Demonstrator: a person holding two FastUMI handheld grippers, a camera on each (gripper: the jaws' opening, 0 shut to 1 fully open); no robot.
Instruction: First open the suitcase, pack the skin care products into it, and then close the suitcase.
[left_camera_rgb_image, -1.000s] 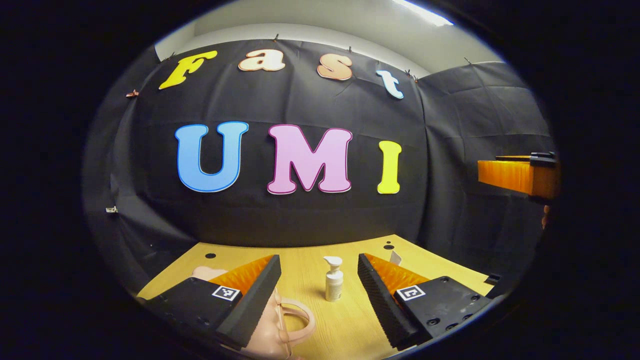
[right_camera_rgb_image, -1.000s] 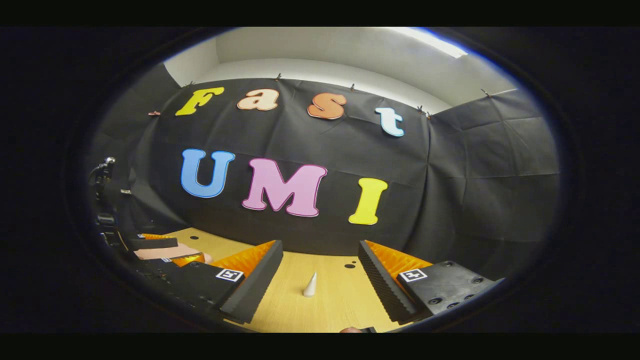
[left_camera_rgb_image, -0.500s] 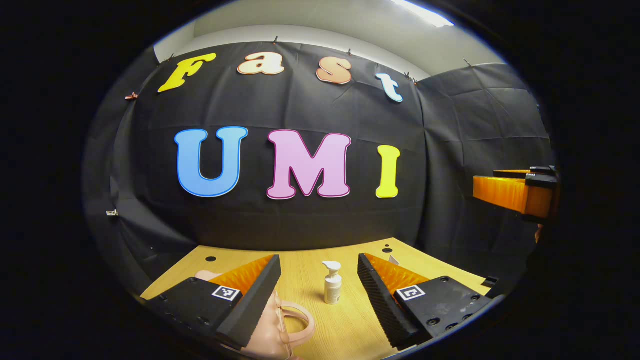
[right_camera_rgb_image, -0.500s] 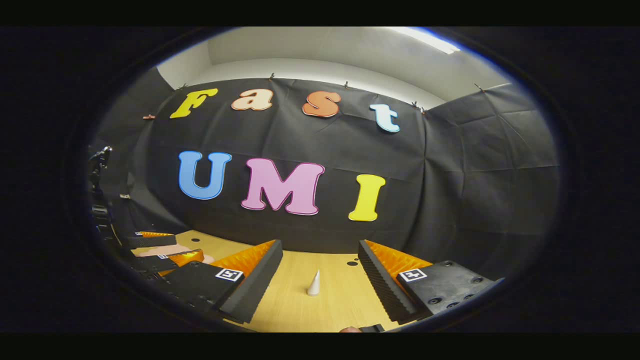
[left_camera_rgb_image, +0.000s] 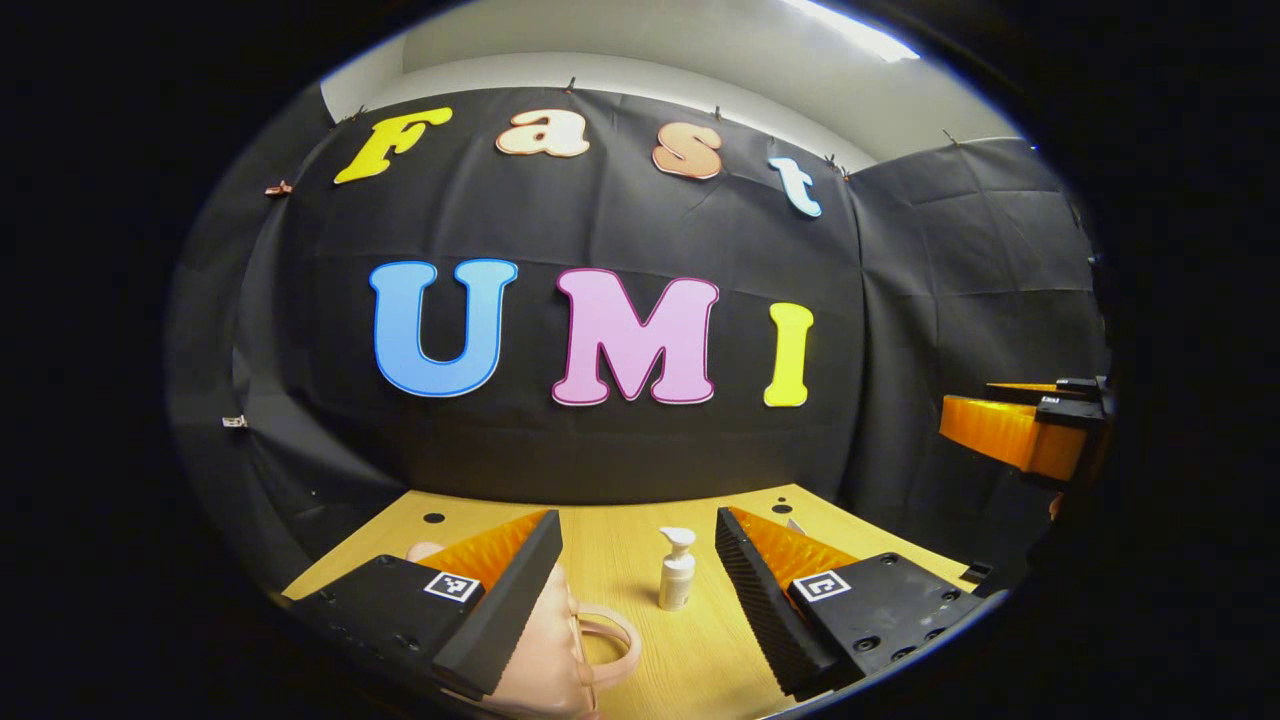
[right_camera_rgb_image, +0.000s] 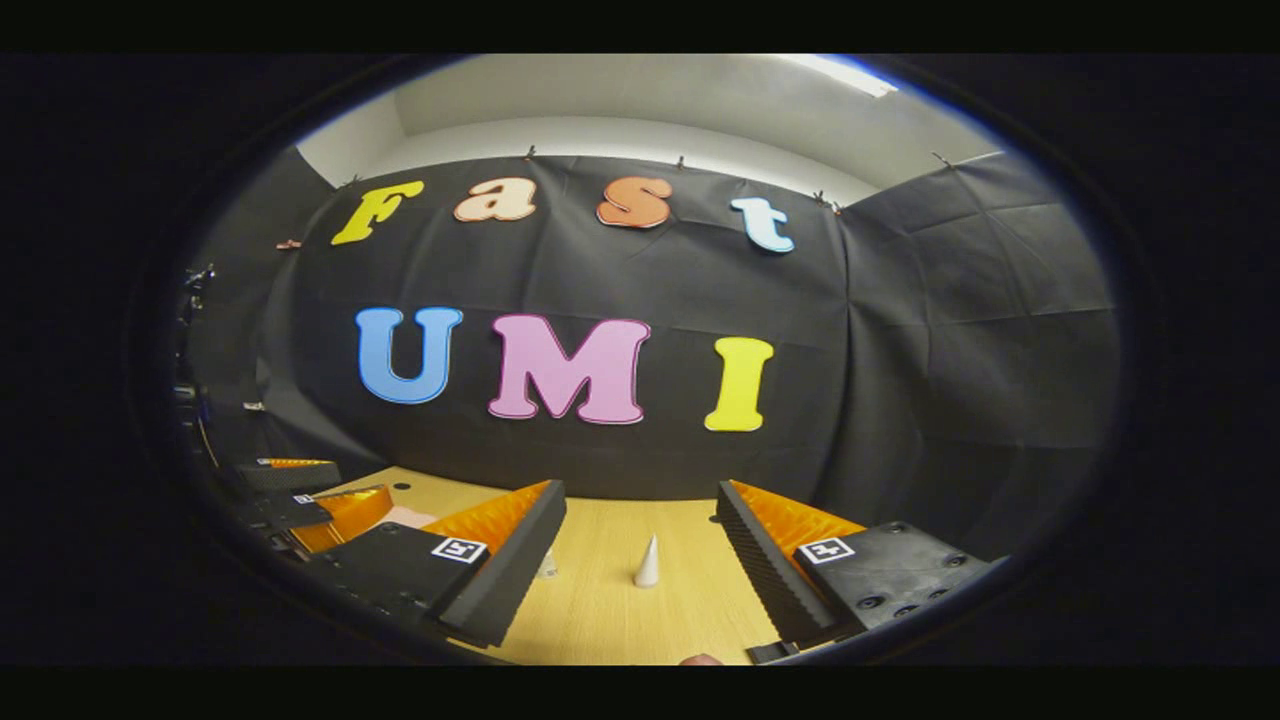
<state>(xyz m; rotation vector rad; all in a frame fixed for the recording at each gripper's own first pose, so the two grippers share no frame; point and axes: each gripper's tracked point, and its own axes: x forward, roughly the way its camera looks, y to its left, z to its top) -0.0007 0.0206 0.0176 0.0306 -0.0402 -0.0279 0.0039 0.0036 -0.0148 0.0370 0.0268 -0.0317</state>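
On the wooden surface (left_camera_rgb_image: 620, 530), left gripper view: a small white pump bottle (left_camera_rgb_image: 677, 569) stands upright, framed between the fingers of the left gripper (left_camera_rgb_image: 638, 560) but well ahead of them, touching neither. Jaws wide, nothing held. A pink suitcase (left_camera_rgb_image: 545, 660) with a looped handle (left_camera_rgb_image: 612, 640) sits at the lower left, partly under the left finger; its lid looks closed, though most of the case is hidden, so not certain. Just behind the right finger, a pale pointed tip (left_camera_rgb_image: 795, 524) shows, too little of it to name. Two dark round holes mark the surface near its far edge, one far left (left_camera_rgb_image: 433, 518), one right (left_camera_rgb_image: 781, 497). The other gripper (left_camera_rgb_image: 1020, 432) enters at the right edge, raised above the surface, one ribbed finger seen side-on.

Right gripper view: right gripper (right_camera_rgb_image: 640, 545) also has jaws wide and empty, raised over the surface (right_camera_rgb_image: 610, 610). A small white cone-shaped item (right_camera_rgb_image: 648, 563), likely a cap or tube end, stands upright between its fingers, farther off, apart from both. A small clear object (right_camera_rgb_image: 546, 566) shows just beside the left finger, mostly hidden. The left gripper (right_camera_rgb_image: 310, 495) appears at the lower left with a patch of pink suitcase (right_camera_rgb_image: 405, 517) beside it.
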